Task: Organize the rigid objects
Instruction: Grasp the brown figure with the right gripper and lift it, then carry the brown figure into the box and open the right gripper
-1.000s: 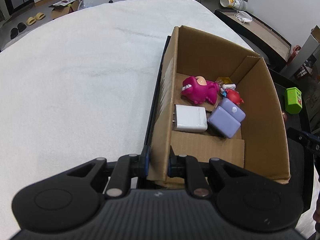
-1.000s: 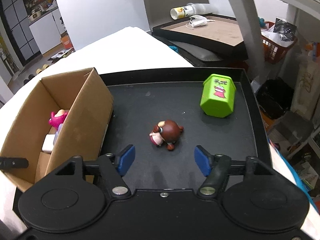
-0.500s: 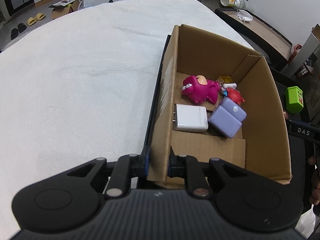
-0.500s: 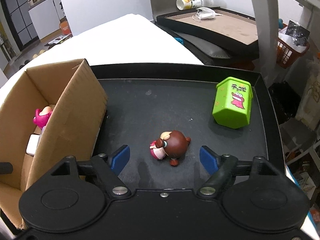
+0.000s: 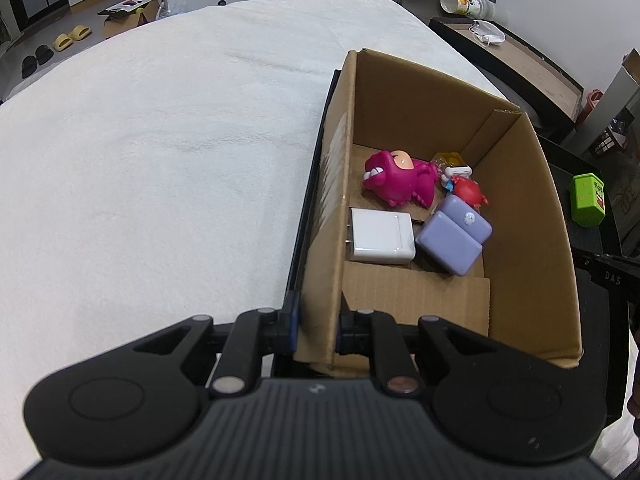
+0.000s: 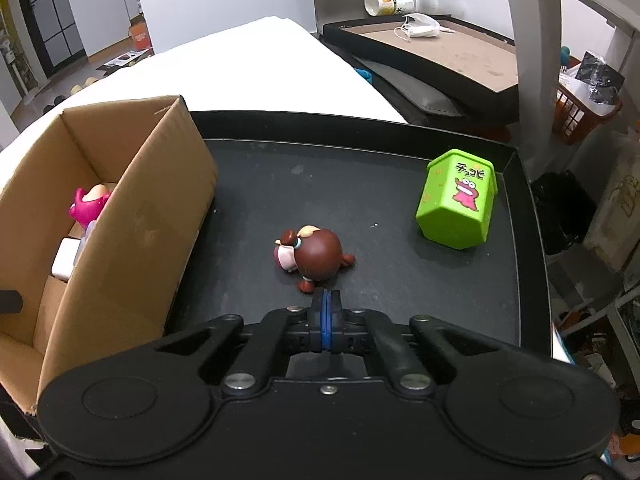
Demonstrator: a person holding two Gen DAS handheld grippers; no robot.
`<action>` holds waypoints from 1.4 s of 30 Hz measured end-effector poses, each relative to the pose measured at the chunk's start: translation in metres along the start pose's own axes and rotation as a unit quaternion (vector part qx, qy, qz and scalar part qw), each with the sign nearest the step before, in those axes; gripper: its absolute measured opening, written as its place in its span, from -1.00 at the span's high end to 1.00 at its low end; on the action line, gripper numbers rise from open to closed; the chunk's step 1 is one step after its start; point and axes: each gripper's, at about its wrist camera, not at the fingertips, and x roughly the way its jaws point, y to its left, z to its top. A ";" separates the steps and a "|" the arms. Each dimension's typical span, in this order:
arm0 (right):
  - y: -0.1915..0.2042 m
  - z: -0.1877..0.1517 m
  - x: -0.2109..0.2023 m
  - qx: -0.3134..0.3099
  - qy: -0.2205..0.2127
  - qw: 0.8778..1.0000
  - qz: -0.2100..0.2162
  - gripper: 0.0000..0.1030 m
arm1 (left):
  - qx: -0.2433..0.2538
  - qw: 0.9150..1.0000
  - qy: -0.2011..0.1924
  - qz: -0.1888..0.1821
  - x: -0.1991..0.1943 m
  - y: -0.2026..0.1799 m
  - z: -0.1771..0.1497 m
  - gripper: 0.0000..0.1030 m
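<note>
Right wrist view: the right gripper has its blue pads pressed together on nothing, just behind the brown round-headed toy figure lying on the black tray, with the green lidded plastic container well apart. The left gripper pinches the near wall of the open brown cardboard box, which holds the magenta dinosaur toy, white charger and lilac block.

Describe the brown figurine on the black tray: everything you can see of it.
The brown figurine is a small glossy toy that looks like hard plastic: a round brown body, stubby brown feet, a pink-and-white part and a tan tuft on its left side. It lies tipped over on the black tray, between the cardboard box and the green container, touching neither. The shut right gripper sits just short of it.
</note>
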 end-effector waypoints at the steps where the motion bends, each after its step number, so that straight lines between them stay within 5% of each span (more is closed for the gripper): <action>1: 0.000 0.001 -0.001 0.003 0.001 1.000 0.000 0.88 | 0.001 1.000 0.000 0.000 0.000 0.000 0.000 0.70; 2: -0.001 0.003 -0.001 0.006 0.001 1.000 -0.001 0.52 | 0.001 1.000 0.000 0.000 0.000 0.000 0.000 0.71; 3: 0.000 0.005 -0.001 0.008 0.000 1.000 -0.006 -0.08 | 0.001 1.000 0.000 -0.001 -0.001 0.000 0.000 0.70; 5: 0.002 0.008 -0.003 0.005 -0.018 1.000 -0.022 -0.57 | 0.001 1.000 0.000 -0.001 -0.001 0.000 -0.001 0.70; 18: 0.006 0.026 0.028 -0.002 0.005 1.000 -0.015 -0.53 | 0.007 1.000 0.007 0.002 0.002 -0.002 0.002 0.71; 19: 0.007 0.026 0.030 -0.003 0.008 1.000 -0.015 -0.48 | 0.007 1.000 0.007 0.003 0.002 -0.003 0.002 0.71; 21: 0.008 0.026 0.033 -0.012 0.011 1.000 -0.012 0.02 | 0.008 1.000 0.007 0.005 0.002 -0.004 0.003 0.71; 24: 0.010 0.024 0.025 -0.022 -0.003 1.000 -0.013 0.17 | 0.008 1.000 0.008 0.004 0.003 -0.004 0.003 0.71; 42: 0.010 0.009 -0.020 -0.027 -0.026 0.999 -0.007 0.17 | 0.009 1.000 0.002 0.001 0.003 -0.001 0.001 0.71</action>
